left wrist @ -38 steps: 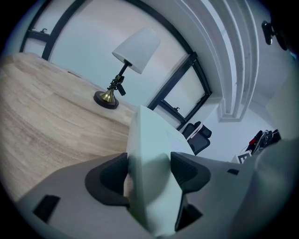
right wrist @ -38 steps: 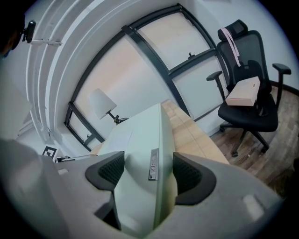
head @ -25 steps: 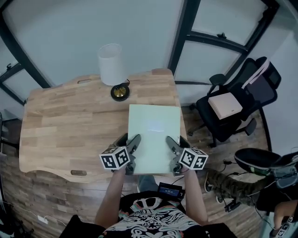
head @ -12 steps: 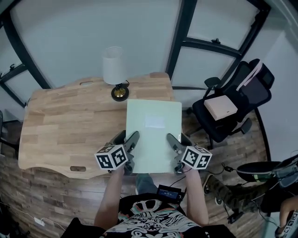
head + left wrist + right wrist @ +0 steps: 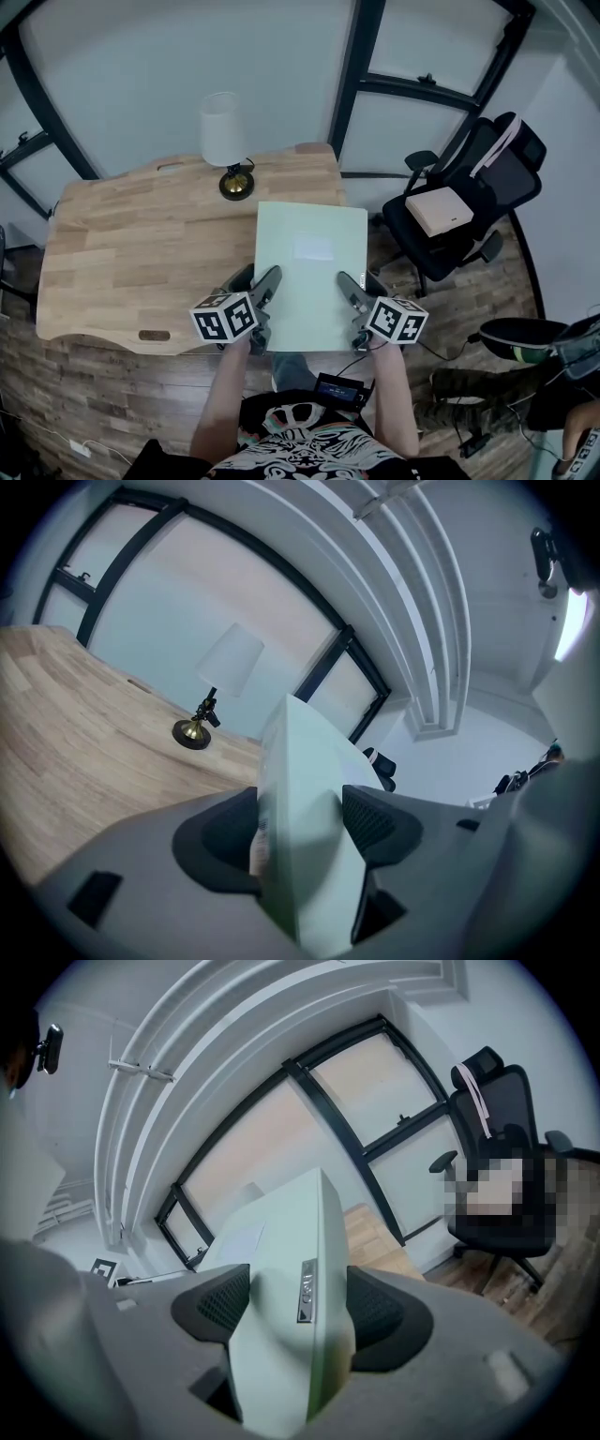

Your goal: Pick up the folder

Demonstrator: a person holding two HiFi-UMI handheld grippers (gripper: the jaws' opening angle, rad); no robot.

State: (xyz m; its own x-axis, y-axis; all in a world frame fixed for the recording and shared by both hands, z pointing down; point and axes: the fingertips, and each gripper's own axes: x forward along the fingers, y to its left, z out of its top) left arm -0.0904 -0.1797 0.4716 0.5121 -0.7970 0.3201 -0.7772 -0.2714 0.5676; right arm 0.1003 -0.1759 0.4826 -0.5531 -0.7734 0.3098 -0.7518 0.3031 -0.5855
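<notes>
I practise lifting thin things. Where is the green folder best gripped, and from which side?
Probably as shown: left gripper and right gripper each clamp a near corner, coming from the person's side. The folder is thin, flat and wide, so two spaced edge grips should keep it level.

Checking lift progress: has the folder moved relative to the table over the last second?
Yes. The folder has shifted right and looks raised: its right edge now overhangs the right edge of the table, which it roughly matched before.
</notes>
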